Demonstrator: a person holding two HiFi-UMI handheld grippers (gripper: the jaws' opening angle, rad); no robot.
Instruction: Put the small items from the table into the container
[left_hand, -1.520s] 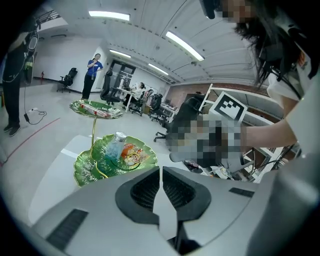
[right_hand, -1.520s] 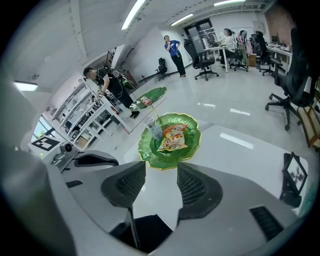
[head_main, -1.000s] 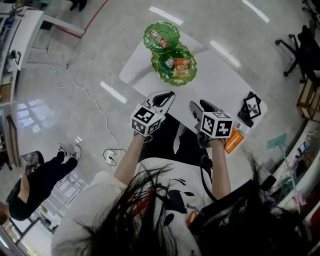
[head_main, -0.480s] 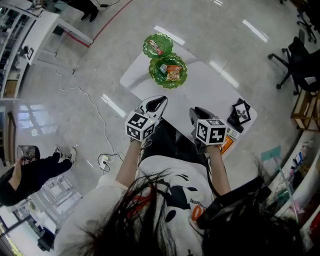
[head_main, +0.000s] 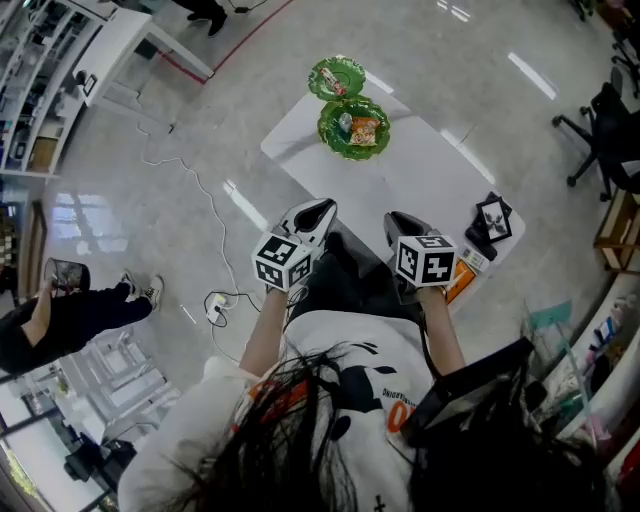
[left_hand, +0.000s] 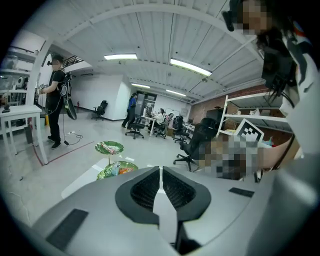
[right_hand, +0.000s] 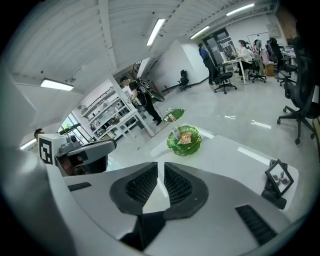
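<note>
White table (head_main: 430, 190) on a shiny floor (head_main: 250, 110); snacks (head_main: 364, 129) lie in the green dish (head_main: 331, 136) at its far corner. Left gripper (head_main: 320, 210) jaws shut, empty; right gripper (head_main: 400, 222) jaws closing on nothing.

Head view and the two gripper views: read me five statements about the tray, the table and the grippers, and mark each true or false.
1. The green tray holds snacks. True.
2. The right gripper holds a snack. False: its fingers are closing on nothing.
3. The tray stands at the table's far end, apart from both grippers. True.
4. The frame lies in the tray. False: it stands at the table's right edge.
5. The left gripper's fingers are wide apart. False: they are together, empty.
</note>
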